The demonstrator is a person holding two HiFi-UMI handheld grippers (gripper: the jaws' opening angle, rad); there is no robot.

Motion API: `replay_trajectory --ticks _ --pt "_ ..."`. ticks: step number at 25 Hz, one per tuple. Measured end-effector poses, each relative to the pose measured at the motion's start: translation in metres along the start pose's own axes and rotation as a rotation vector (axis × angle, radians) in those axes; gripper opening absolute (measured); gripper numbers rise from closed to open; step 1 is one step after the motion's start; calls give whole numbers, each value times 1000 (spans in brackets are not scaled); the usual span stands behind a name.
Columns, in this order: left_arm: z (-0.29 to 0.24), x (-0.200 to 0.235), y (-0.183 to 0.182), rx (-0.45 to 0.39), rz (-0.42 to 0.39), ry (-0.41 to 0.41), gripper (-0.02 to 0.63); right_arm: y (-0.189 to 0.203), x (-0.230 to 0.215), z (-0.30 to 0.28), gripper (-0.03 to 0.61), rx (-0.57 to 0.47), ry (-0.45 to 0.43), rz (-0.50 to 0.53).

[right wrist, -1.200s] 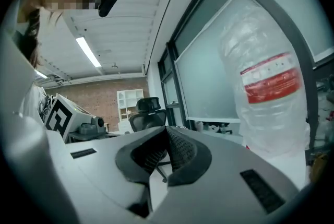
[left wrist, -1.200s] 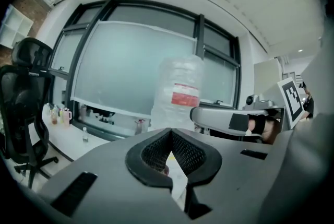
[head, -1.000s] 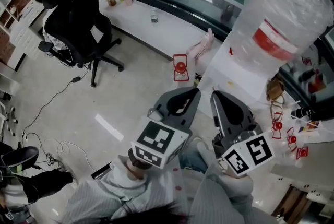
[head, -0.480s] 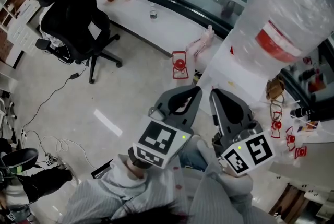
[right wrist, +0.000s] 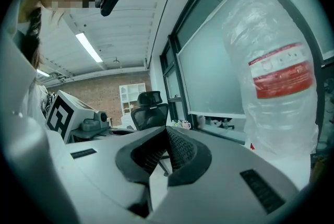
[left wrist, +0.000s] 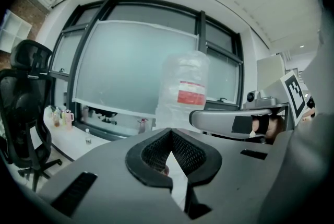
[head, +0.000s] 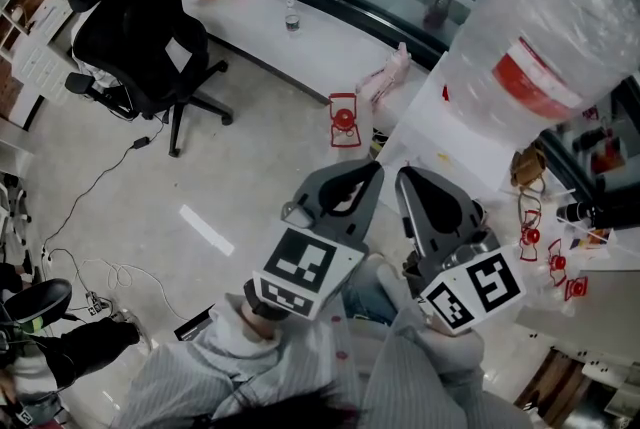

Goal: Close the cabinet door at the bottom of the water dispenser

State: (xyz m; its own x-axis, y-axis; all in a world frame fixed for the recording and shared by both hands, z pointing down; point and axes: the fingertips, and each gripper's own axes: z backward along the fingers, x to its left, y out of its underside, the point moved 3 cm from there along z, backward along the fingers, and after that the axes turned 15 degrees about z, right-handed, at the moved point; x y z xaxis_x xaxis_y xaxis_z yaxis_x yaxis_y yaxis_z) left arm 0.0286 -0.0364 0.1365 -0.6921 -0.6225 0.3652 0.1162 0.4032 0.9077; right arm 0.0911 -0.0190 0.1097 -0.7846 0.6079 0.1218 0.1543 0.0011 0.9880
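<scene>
The white water dispenser (head: 452, 129) under its clear red-labelled plastic bottle (head: 545, 27) stands at two o'clock; its bottom cabinet door is out of sight. Reaching down blind, the left gripper (head: 372, 170) and right gripper (head: 405, 177), both pressed together and empty, may knock the bottle.

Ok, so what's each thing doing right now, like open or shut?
Left claw: shut, empty.
Right claw: shut, empty.
Jug: upright on the dispenser.
Chair: upright, nobody in it.
Cabinet door: out of view.
</scene>
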Motion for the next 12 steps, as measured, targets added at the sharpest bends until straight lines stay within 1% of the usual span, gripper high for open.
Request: replay_trajectory --ticks 12 --pt "-2 6 4 16 3 -3 11 8 1 -5 14 19 3 -13"
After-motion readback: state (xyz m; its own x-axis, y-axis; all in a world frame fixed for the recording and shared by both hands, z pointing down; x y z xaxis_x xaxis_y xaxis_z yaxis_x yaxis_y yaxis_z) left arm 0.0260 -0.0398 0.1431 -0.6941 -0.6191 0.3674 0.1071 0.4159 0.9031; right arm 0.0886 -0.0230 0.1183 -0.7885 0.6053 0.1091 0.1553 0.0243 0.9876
